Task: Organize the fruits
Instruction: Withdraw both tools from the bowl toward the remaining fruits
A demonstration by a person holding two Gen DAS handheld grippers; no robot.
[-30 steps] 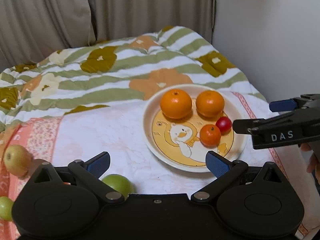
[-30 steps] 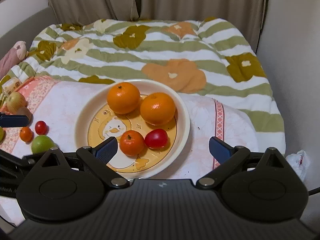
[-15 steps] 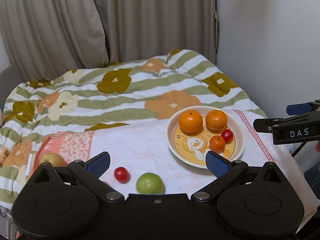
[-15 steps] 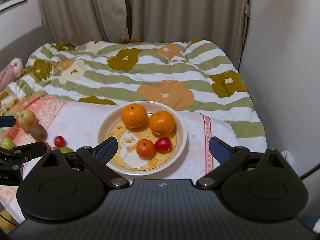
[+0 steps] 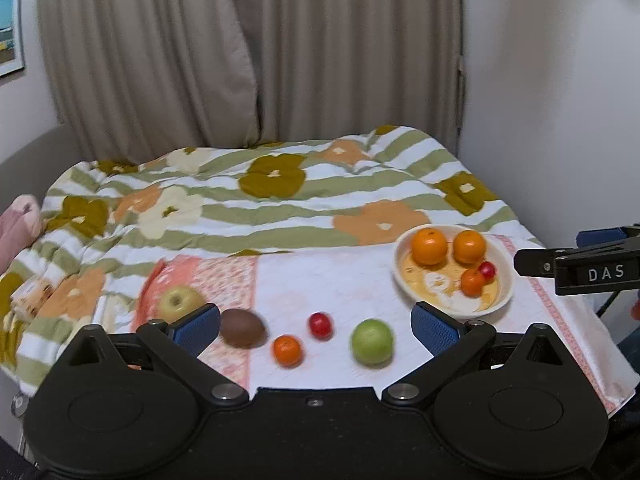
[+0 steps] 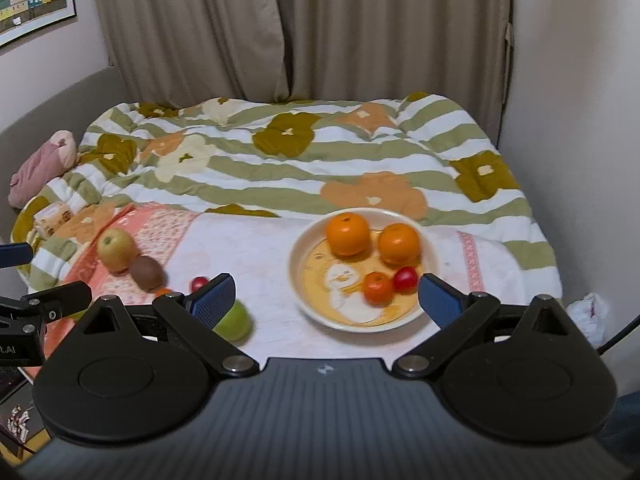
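While the left gripper (image 5: pixel 316 330) hangs spread wide and empty, left wrist view: green apple (image 5: pixel 371 341), small tomato (image 5: pixel 320 325), small orange (image 5: pixel 287 350) and kiwi (image 5: pixel 243 327) lie loose on the cloth, well apart from the plate (image 5: pixel 505 300). Soft bedding; a nudged fruit may roll away.

Right wrist view: right gripper (image 6: pixel 326 300) also wide apart, empty, above the plate's near rim (image 6: pixel 316 312). Four fruits already sit inside; a careless drop could knock them out.

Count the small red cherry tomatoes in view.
2. One red tomato lies in the plate against the small orange fruit; the other red tomato lies on the cloth between a small orange and the green apple. More may be hidden.
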